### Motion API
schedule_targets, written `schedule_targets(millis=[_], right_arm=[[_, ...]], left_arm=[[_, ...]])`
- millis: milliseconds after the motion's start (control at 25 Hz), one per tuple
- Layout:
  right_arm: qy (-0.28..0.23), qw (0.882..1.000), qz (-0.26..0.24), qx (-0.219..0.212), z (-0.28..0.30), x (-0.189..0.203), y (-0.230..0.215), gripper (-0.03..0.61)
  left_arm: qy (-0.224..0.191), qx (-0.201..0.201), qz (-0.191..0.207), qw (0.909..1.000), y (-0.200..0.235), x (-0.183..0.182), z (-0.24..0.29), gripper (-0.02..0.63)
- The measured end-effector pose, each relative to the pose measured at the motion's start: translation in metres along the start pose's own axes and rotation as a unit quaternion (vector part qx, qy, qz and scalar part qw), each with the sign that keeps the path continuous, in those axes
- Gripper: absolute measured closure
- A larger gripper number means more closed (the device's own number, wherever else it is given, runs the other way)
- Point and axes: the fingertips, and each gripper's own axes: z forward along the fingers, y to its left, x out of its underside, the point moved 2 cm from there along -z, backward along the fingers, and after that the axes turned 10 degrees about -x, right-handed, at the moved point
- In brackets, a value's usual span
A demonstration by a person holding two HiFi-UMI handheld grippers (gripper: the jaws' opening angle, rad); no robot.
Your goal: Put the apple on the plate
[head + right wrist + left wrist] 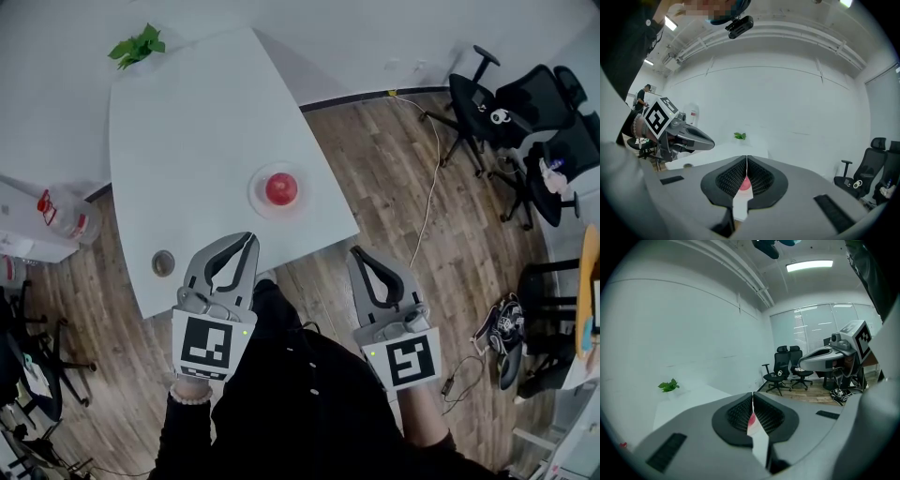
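Already the apple [281, 188] sits on the plate [254, 193], at the centre of the frame, close to the lower edge of the white table [178, 131]. Below it, the left gripper [250, 237] and the right gripper [355, 251] point up toward the plate. Each has its jaws pressed together on nothing, clear of plate and apple.

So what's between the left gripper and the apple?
Just a bare strip of white table and the plate's rim, between the left gripper and the apple. The head view shows it.

Glossy apple [281, 189], matt table [187, 141] (wood floor [412, 187]).
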Motion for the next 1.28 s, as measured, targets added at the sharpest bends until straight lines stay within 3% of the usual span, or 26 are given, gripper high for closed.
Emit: schedule_targets(millis=[320,720,920,1280], right_arm=[[0.001,1.000,-0.005,-0.008,-0.0004,0.0016,0.0035,0.537],[0.003,1.000,-0.012,-0.013,0.0038,0.0027,0.0050,0.537],[0.009,1.000,-0.016,-0.013,0.0027,0.0054,0.0021,0.537],[0.013,1.000,-0.012,-0.016,0.0034,0.0064,0.0025,0.537]], left_arm=[[0.012,-0.009,-0.023,0.9996,-0.0041,-0.0005,-0.0026,0.594],[0.004,-0.004,-0.001,1.0000,-0.0060,0.0002,-0.0006,0.594],[0.016,-0.011,-0.021,0.9996,-0.0073,-0.0005,-0.0019,0.594],[0.014,-0.015,-0.021,0.9996,-0.0052,-0.0031,-0.0026,0.594]])
